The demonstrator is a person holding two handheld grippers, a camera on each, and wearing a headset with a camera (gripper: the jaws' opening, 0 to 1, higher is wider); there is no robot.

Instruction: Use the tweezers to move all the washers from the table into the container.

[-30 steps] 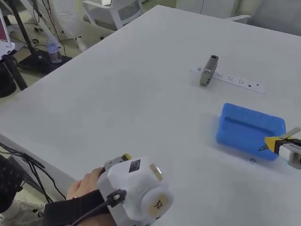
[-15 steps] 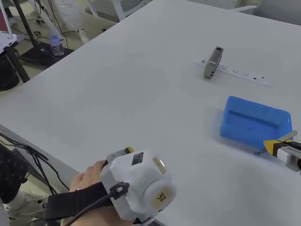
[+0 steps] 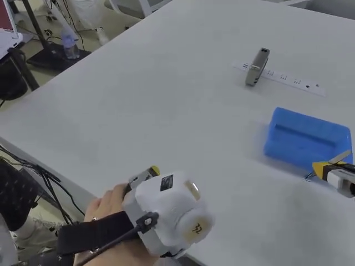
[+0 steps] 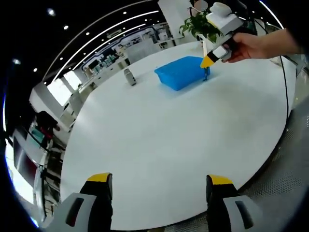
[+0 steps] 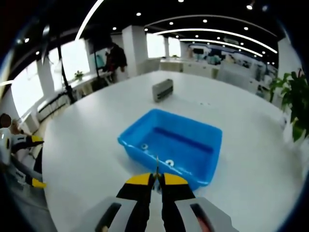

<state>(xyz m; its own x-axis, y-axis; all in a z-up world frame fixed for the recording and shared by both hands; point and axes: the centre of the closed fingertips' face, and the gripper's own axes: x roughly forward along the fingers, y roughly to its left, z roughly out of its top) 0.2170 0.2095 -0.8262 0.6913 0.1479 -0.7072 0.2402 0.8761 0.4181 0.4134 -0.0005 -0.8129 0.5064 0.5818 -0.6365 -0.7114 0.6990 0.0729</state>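
Observation:
A blue container (image 3: pixel 308 137) (image 5: pixel 193 137) (image 4: pixel 179 72) stands on the white table (image 3: pixel 166 100). Two small washers (image 5: pixel 144 146) (image 5: pixel 169 163) lie inside it. My right gripper (image 3: pixel 328 168) (image 5: pixel 156 178) (image 4: pixel 208 59) is shut on thin tweezers (image 5: pixel 157 164) (image 3: pixel 308 176), whose tips hang at the container's near rim. Whether the tips hold a washer is too small to tell. My left gripper (image 4: pixel 157 180) (image 3: pixel 151 172) (image 5: pixel 36 162) stands wide open with nothing in it, near the table's front edge and far from the container.
A white power strip (image 3: pixel 288 79) lies at the back of the table, with a grey block (image 3: pixel 257 65) (image 5: pixel 162 89) (image 4: pixel 129 76) standing at its left end. Off the table to the left are chairs, cables and a bottle (image 3: pixel 69 44) on the floor.
The head camera has shifted. A washer that lay on the table by the tweezer tips a second ago is no longer seen there. The right gripper now sits slightly closer to the container's rim.

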